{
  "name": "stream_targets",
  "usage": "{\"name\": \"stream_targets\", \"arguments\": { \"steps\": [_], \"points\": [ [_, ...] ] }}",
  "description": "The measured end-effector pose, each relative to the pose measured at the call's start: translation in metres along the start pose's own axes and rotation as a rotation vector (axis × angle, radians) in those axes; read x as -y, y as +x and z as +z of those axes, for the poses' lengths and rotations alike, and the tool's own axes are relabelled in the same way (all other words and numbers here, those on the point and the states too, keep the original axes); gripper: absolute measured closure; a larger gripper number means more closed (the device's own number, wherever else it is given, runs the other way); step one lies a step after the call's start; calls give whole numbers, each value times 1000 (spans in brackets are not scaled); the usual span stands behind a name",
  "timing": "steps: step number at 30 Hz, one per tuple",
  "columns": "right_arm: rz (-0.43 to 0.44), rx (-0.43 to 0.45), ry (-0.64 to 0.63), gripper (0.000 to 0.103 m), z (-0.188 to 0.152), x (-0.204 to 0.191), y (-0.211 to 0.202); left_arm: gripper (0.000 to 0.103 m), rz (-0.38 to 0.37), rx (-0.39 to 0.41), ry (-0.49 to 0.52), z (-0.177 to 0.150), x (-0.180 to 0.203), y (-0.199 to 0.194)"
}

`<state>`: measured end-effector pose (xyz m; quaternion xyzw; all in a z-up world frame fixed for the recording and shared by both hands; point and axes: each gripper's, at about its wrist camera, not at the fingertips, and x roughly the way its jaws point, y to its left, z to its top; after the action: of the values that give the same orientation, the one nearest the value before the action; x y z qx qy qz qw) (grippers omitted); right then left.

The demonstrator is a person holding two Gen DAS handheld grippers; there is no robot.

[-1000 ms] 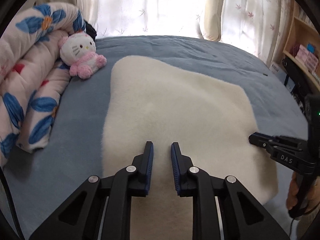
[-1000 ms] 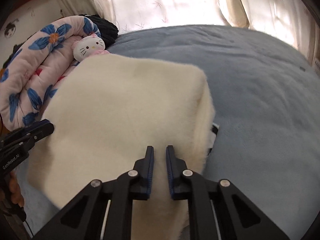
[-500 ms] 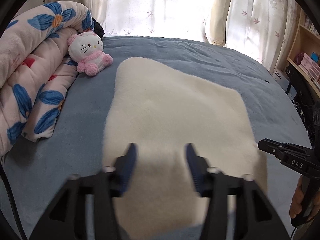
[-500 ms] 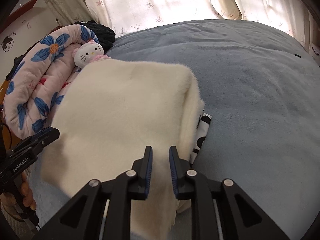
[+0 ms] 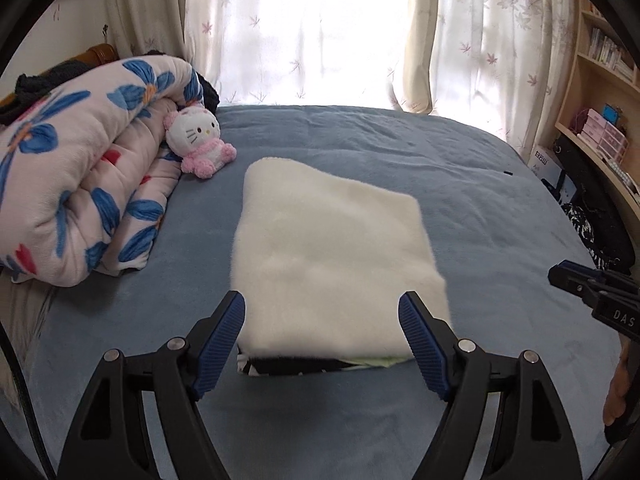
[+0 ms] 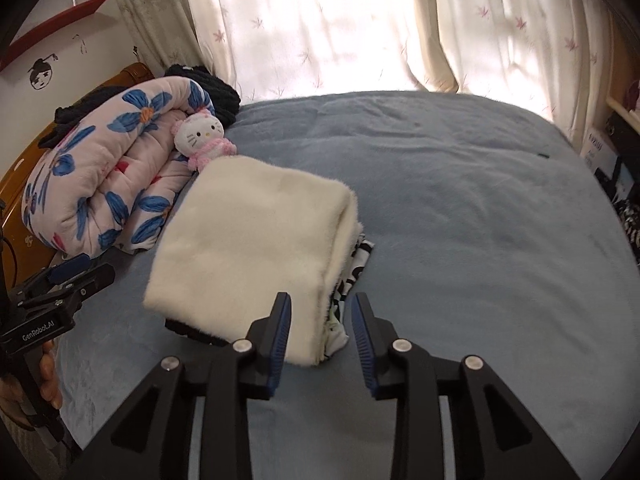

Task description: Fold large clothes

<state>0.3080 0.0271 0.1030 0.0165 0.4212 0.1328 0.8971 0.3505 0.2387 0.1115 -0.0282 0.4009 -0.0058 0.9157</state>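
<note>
L gripper (image 5: 322, 340) spread wide, holding nothing, just short of near edge of folded cream fleece garment (image 5: 332, 264); R gripper (image 6: 322, 332) also apart and empty, at garment's near R corner, black-and-white lining peeking out below. Garment lies flat mid blue bed (image 5: 460, 184). Further back L: rolled floral quilt (image 5: 80, 184) w/ Hello Kitty plush (image 5: 198, 140) beside it, curtains (image 5: 320, 28) behind.
</note>
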Motion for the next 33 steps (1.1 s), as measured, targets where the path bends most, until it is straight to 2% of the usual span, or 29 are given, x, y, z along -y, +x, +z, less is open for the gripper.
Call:
{"name": "stream_targets", "arguments": {
  "steps": [8,10,12,15,23,28,31,33],
  "points": [
    [-41,96,-39,69,-20,10,-119,20,-6,40,10,-20,28,-95],
    [-48,115,-44,63,-29,13,-146,19,-10,53,11,-28,37,-116],
    [-53,131,-48,53,-39,17,-165,18,-17,61,16,-40,48,-136],
    [-65,144,-61,50,-59,21,-191,15,-18,67,28,-60,67,-158],
    [-87,121,-96,49,-131,33,-222,14,-33,71,76,-130,121,-199],
    [-94,116,-74,49,-172,44,-229,14,-59,57,62,-172,146,-211],
    [-122,120,-44,45,-200,54,-230,14,-68,32,68,-198,161,-210],
    [-137,126,-29,40,-216,58,-230,14,-59,49,84,-213,170,-210]
  ]
}}
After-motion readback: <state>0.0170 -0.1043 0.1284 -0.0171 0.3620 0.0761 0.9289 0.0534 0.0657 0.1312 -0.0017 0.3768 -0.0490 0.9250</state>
